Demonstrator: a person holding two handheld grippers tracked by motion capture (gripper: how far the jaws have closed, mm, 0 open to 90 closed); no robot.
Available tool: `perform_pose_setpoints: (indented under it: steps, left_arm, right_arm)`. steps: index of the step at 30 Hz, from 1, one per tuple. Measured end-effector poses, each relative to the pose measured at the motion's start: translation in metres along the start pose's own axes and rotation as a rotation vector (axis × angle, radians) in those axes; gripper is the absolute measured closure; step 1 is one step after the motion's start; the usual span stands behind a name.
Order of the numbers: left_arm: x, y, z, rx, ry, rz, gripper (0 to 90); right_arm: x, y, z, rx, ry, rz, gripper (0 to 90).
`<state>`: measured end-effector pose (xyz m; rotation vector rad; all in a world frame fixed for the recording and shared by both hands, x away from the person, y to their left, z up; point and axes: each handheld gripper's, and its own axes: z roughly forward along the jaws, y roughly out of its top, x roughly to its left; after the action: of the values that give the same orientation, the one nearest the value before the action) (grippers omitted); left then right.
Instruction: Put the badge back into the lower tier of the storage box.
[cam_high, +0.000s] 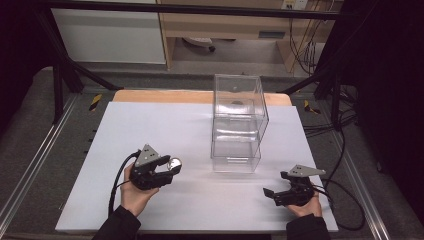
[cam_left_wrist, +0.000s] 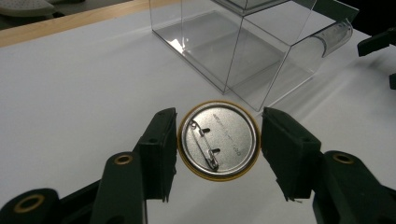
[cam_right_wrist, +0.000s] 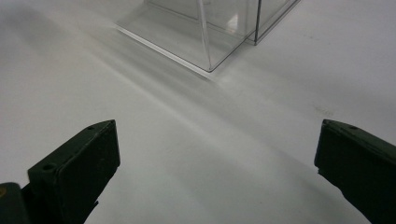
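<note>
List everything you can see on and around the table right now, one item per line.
pin badge: one, silver back with a gold rim, gripped between the left tool's jaws, pin side towards its camera
clear box: one, transparent, two stacked tiers, standing right of the table's centre
white sheet: one, white, covering the table
table edge: one, wood-coloured, showing beyond the sheet's far side
left tool: one, black with a grey plate, near left, shut on the badge
right tool: one, black with a grey plate, near right, jaws open
hands: two, at the near edge

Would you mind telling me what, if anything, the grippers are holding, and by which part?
The left gripper grips a round pin badge by opposite edges of its rim, pin side showing. The right gripper is open, holding nothing.
</note>
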<state>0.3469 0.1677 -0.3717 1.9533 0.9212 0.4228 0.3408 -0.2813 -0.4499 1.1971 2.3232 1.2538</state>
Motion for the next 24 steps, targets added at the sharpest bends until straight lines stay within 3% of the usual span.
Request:
perform_pose_setpoints:
  steps: [24]
  left_arm:
    - [-0.017,0.032,0.021,-0.034,-0.036,0.024,46.2]
  right_arm:
    - [0.000,0.000,0.000,-0.002,0.001,0.000,0.7]
